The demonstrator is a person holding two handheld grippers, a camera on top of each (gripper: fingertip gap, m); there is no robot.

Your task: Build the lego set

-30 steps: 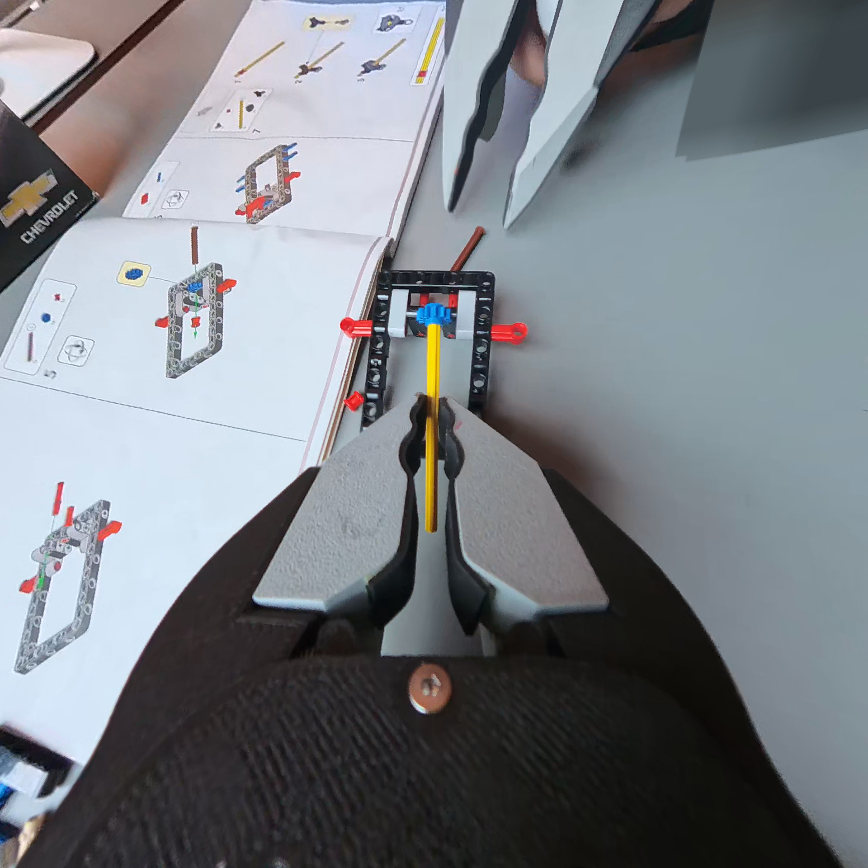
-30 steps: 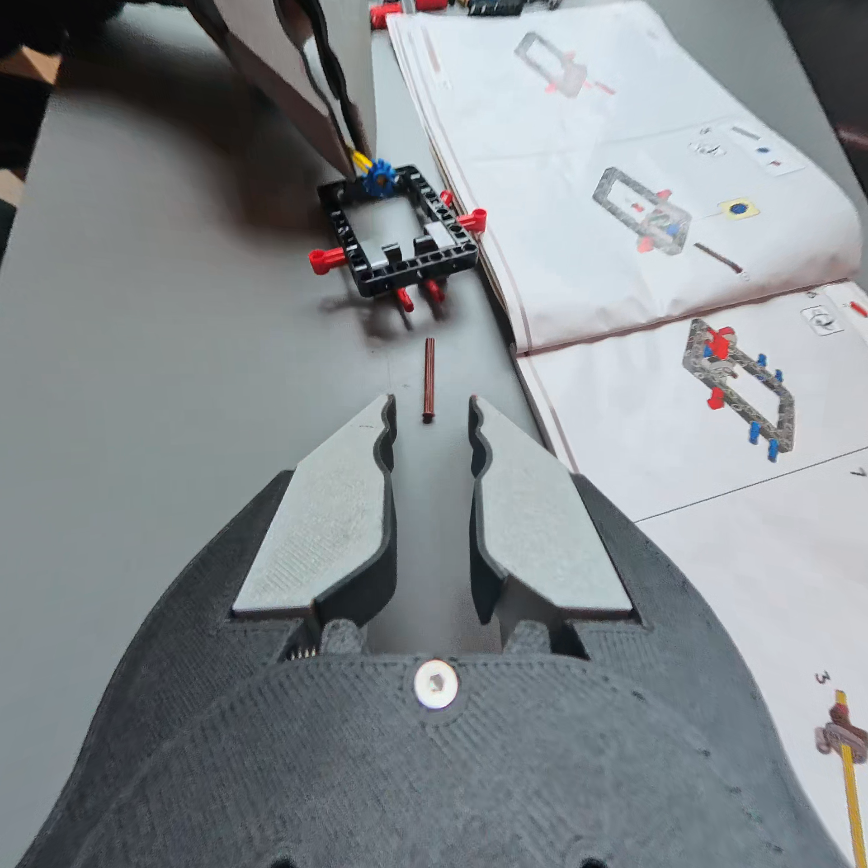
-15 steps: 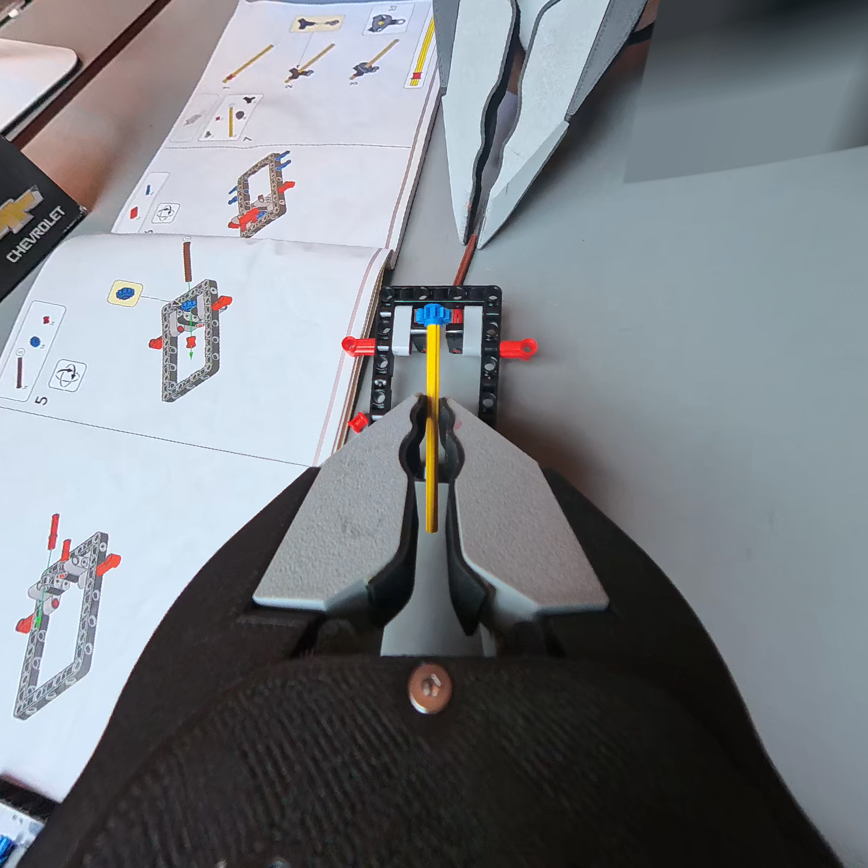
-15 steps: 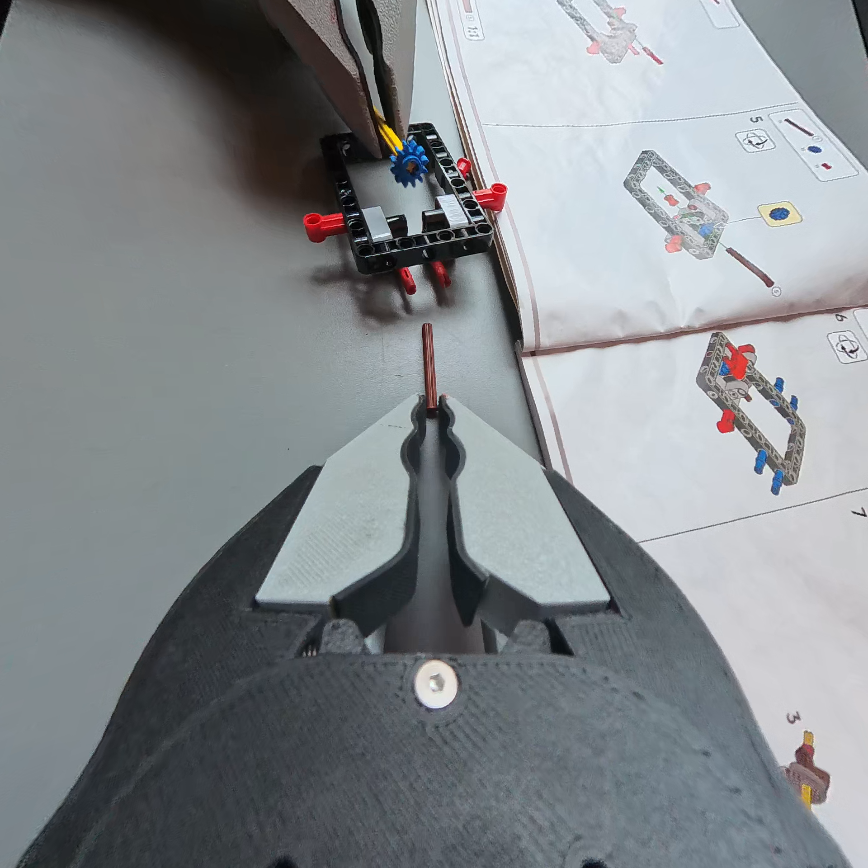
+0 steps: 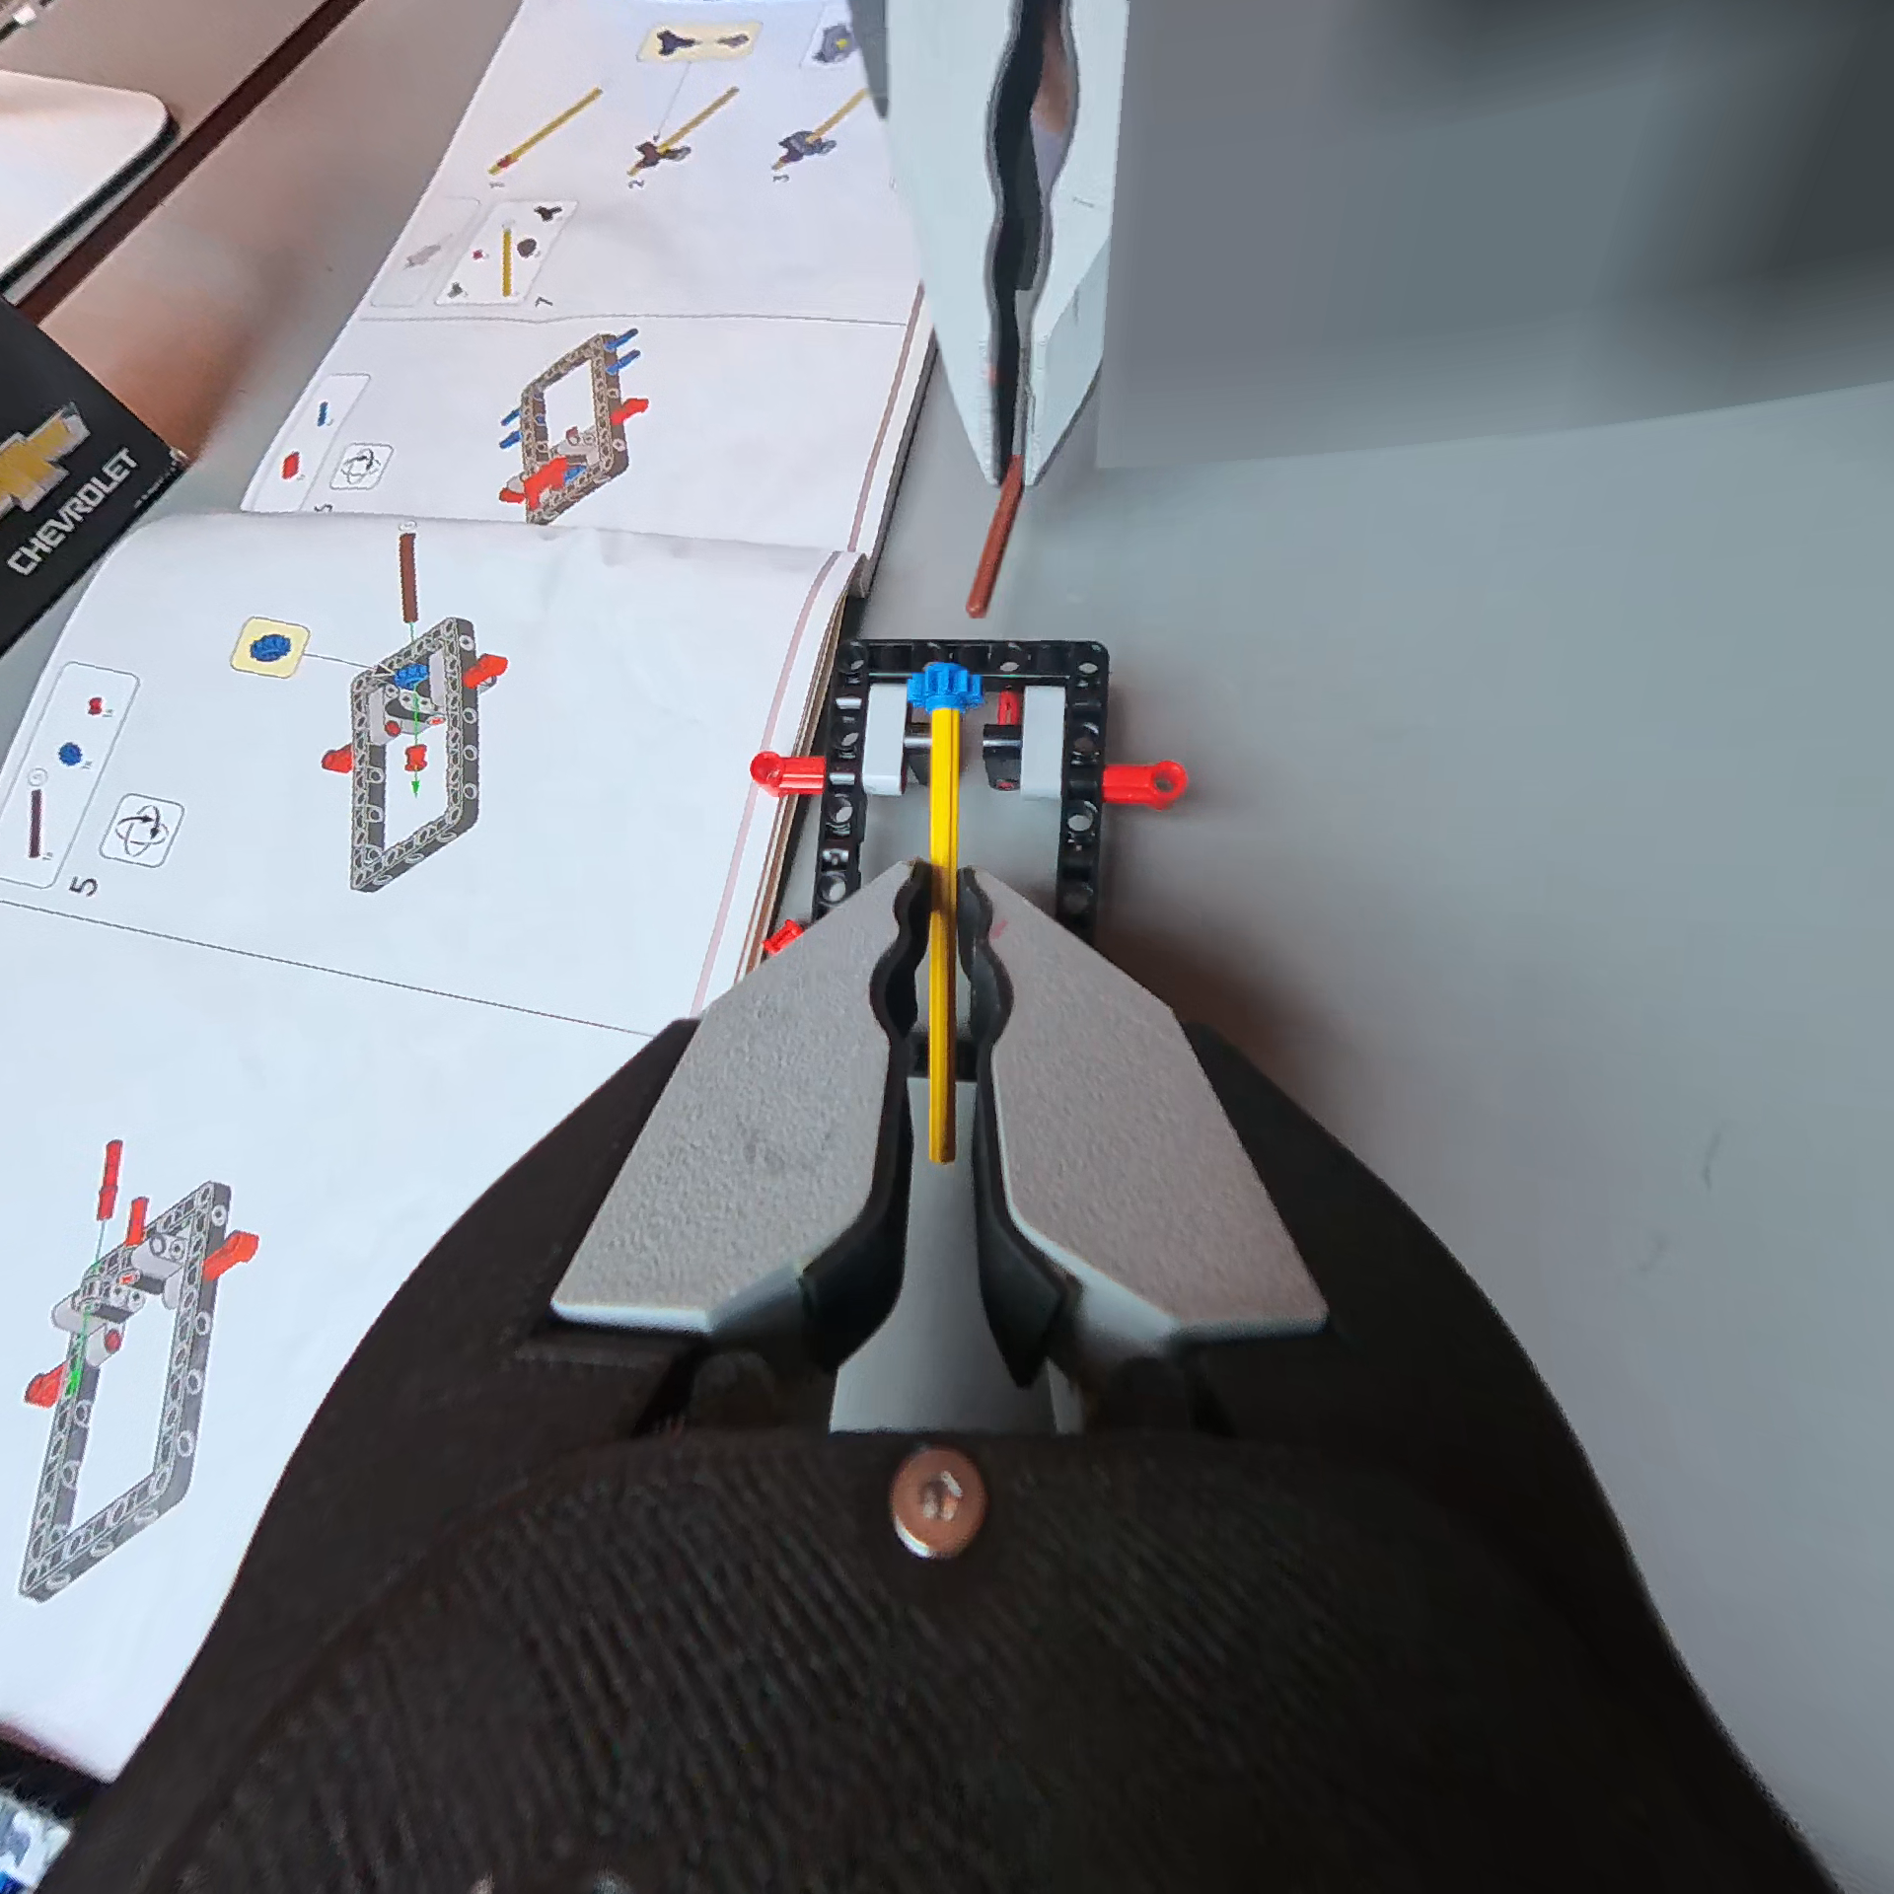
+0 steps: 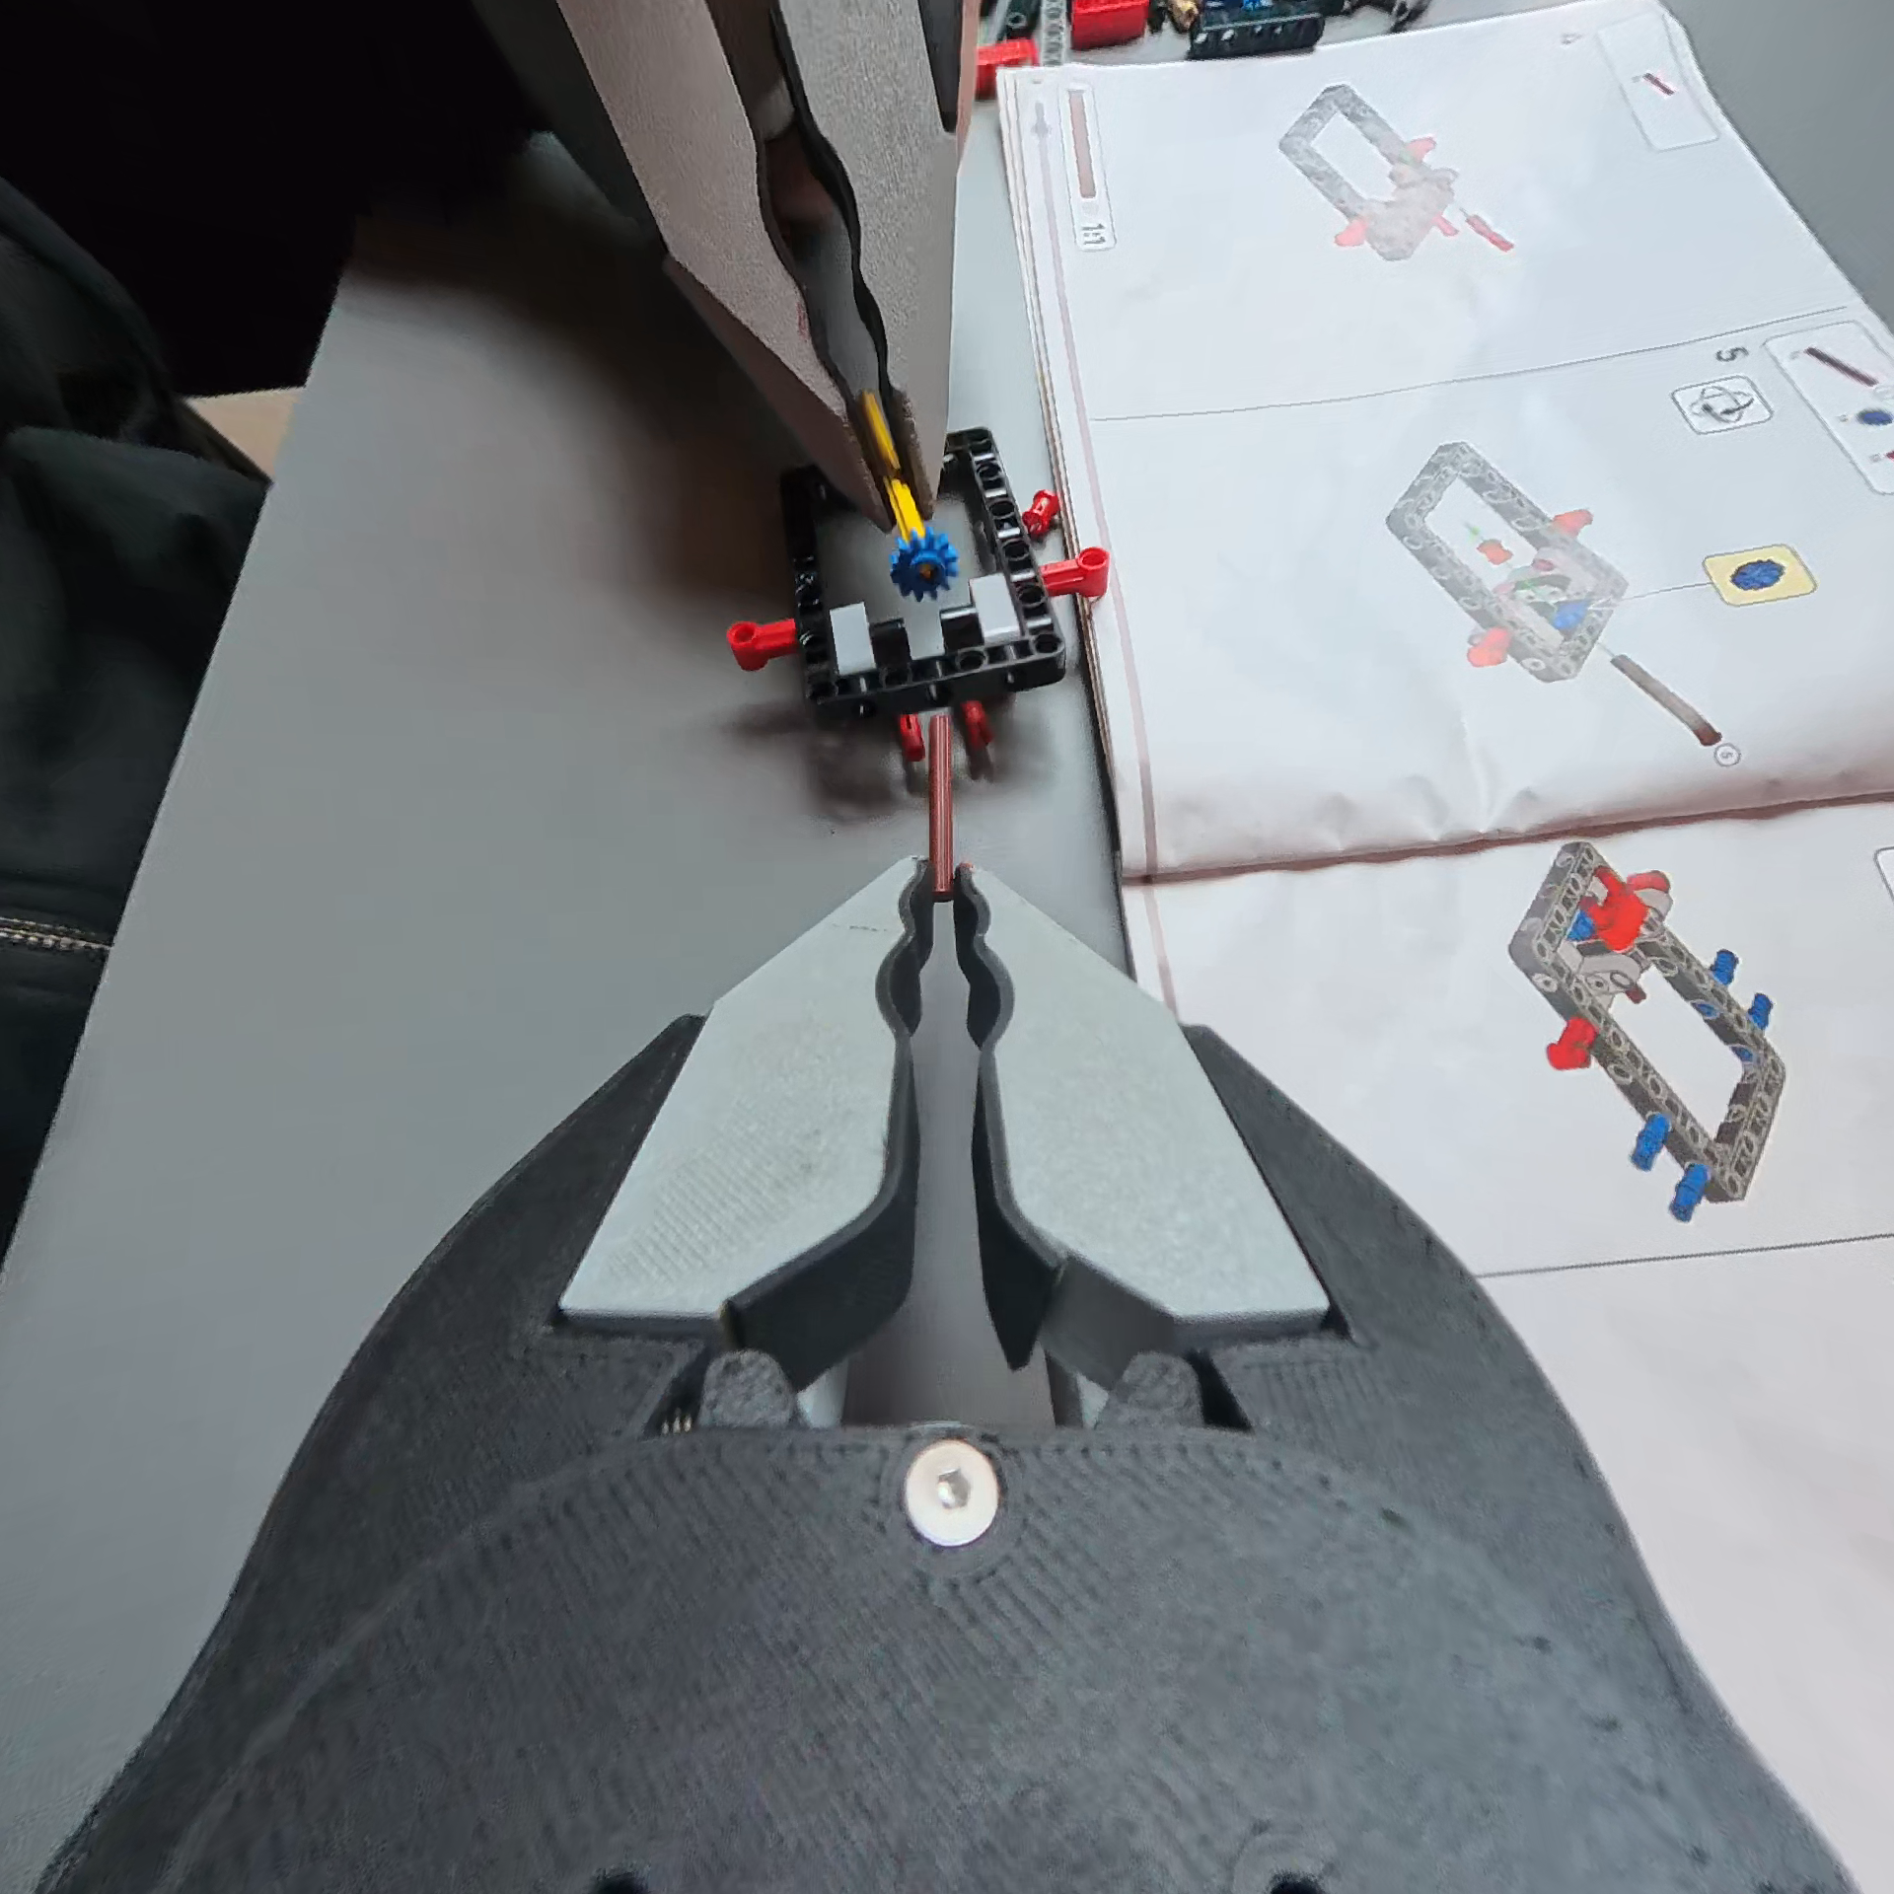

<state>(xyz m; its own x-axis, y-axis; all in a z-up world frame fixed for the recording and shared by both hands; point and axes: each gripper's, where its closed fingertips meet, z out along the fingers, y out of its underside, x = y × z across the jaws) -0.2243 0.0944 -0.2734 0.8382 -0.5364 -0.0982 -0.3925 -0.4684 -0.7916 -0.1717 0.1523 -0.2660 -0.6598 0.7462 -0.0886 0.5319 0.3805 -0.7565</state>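
- Left gripper (image 5: pixel 941 881) is clamped tight on the yellow axle (image 5: pixel 943 820), which runs straight out between its fingers
- At the far tip of that axle sits the blue gear (image 5: pixel 943 685), poised inside the black frame (image 5: pixel 1081 779) near its far bar, between two grey blocks
- The frame lies flat on the grey table (image 5: pixel 1486 922), red pins (image 5: pixel 1148 781) poking out both sides, its left edge right up against the open instruction booklet (image 5: pixel 512 820)
- Over to the right gripper (image 6: pixel 941 879): fingers pinched on the near end of the brown axle (image 6: pixel 940 799), just the tip caught between them
- The brown axle points at the frame's near bar, its far end between two short red pins there; whether it touches the bar, cannot tell
- From the left wrist view the right gripper (image 5: pixel 1010 466) comes down from above, brown axle (image 5: pixel 994 553) slanting out below its tips, just short of the frame
- From the right wrist view, the left gripper (image 6: pixel 902 512) leans in over the frame with the gear (image 6: pixel 922 562) hanging just above the frame's open middle
- A black box (image 5: pixel 62 492) sits at the far left edge
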